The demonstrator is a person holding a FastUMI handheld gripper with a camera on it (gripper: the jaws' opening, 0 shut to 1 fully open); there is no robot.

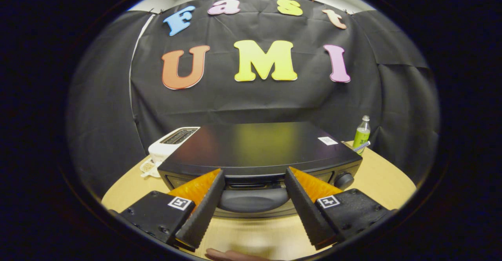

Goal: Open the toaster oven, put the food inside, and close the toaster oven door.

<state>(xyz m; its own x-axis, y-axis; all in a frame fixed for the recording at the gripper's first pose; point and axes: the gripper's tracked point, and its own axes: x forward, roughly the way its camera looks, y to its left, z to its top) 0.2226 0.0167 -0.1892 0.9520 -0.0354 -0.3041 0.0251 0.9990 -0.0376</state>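
Gripper (255, 174) fingers spread wide, holding nothing, straddle the oven (257, 151) door handle (253, 199) at twelve o'clock; closing too high could slip off it.

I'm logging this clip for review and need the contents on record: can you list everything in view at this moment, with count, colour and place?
toaster oven: one, black, on the table just ahead of the fingers, door shut
door handle: one, dark, between the fingers
knob: one, black, toaster oven's front, beside the right finger
toaster: one, white, behind the toaster oven's left side
bottle: one, green with pale cap, behind its right side
table: one, light wood, round
gripper: one, fingers open, either side of the handle
fingertip: one, a person's, at the table's near edge
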